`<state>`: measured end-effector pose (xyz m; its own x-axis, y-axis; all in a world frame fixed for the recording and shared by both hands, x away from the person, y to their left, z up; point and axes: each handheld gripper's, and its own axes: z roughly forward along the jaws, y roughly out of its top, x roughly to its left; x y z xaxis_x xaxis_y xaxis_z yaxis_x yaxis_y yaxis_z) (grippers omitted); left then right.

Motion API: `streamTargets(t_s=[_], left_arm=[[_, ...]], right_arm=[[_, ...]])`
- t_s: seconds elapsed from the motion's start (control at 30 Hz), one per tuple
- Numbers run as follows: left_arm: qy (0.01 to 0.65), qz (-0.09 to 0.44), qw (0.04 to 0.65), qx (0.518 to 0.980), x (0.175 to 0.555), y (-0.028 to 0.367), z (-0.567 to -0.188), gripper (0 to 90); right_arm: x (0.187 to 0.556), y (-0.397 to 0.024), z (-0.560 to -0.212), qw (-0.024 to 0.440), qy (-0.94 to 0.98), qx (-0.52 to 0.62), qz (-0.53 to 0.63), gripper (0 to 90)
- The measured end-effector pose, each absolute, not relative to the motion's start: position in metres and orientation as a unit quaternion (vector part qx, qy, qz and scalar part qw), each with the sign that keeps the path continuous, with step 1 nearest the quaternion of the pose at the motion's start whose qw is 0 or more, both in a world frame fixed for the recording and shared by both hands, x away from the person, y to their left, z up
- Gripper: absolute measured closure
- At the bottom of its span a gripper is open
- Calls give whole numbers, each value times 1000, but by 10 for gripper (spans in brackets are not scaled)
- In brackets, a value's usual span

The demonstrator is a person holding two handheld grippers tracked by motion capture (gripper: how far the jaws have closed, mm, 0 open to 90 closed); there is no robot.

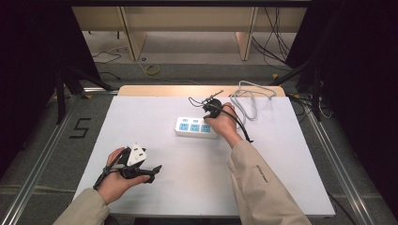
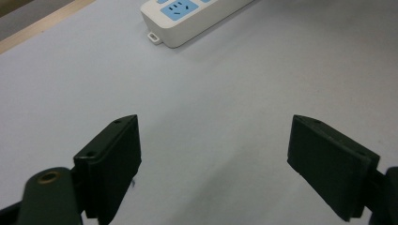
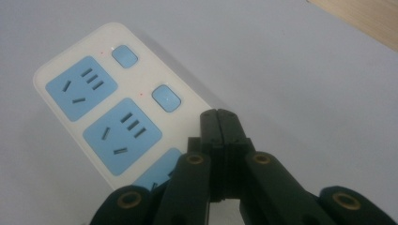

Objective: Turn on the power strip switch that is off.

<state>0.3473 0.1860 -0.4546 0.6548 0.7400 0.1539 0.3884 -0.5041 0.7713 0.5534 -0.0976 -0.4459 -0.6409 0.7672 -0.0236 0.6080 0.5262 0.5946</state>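
White plastic power strip with blue sockets (image 1: 196, 127) at frame centre, long axis left-right. Right gripper (image 3: 219, 123), jaws pressed together, perhaps touching its third switch; left gripper (image 2: 213, 164) spread, well apart.

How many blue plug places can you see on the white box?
3, in one row on the power strip: left, middle, right, next to the right gripper. None looks hidden.

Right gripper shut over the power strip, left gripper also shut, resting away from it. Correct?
Not quite. The left gripper is open: the left gripper view shows its jaws wide apart with bare table between them. The right gripper is shut over the power strip, as you said.
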Motion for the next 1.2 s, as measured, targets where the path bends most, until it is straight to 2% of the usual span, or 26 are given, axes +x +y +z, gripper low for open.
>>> streamTargets(t_s=[1.2], left_arm=[[338, 240, 366, 833, 347, 185, -455, 173]], right_arm=[[554, -92, -448, 152, 859, 413, 261, 900]])
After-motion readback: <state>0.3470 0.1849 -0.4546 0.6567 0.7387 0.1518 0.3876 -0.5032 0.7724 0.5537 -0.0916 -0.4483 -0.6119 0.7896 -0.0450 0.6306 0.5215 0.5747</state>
